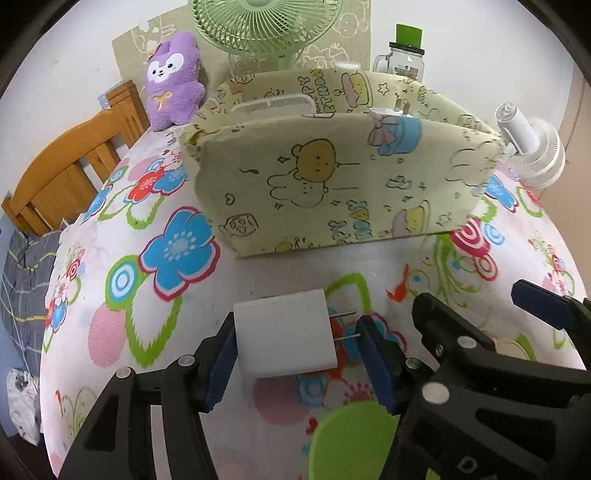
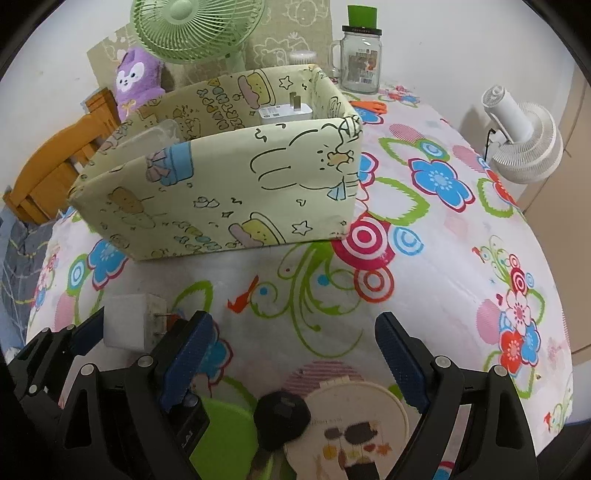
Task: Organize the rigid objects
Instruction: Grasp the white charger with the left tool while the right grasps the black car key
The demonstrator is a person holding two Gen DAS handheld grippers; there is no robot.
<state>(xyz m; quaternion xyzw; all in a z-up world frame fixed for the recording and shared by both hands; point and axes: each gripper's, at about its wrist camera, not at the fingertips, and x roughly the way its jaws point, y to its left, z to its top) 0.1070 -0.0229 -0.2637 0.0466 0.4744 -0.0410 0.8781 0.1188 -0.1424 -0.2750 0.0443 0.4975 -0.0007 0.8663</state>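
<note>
A white charger plug (image 1: pixel 284 332) lies on the flowered tablecloth, prongs pointing right. My left gripper (image 1: pixel 295 358) is shut on it: the left pad touches its body and the right pad meets the prong tips. Behind it stands a pale yellow cartoon-print box (image 1: pixel 332 184), which holds another white charger (image 2: pixel 284 110) and a clear white piece (image 1: pixel 273 103). To the right, my right gripper (image 2: pixel 295 354) is open, with nothing between its pads. Under it lie a round hoop with a picture (image 2: pixel 354 424), a black round object (image 2: pixel 282 410) and a green disc (image 2: pixel 221 435).
Behind the box stand a green fan (image 1: pixel 258 26), a purple plush toy (image 1: pixel 173 81) and a glass jar with a green lid (image 2: pixel 360 62). A small white fan (image 2: pixel 524 140) sits at the right edge. A wooden chair (image 1: pixel 74 158) stands off the table's left side.
</note>
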